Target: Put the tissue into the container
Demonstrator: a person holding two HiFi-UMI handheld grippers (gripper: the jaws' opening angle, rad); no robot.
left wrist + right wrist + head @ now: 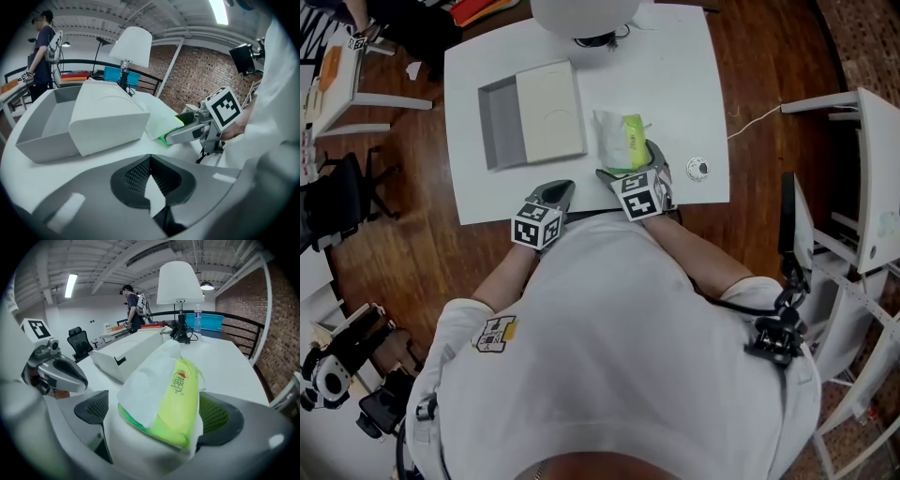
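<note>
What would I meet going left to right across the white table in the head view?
grey container → tissue pack → small round object

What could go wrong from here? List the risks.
1. The tissue pack lies between the open jaws of the right gripper, nearer one pad; closing could pinch only loose wrapper and slip.
2. The white lid covers about half the grey container, so the pack may catch on it.
3. A small round thing lies beside the pack near the edge of the table and could get knocked off.
</note>
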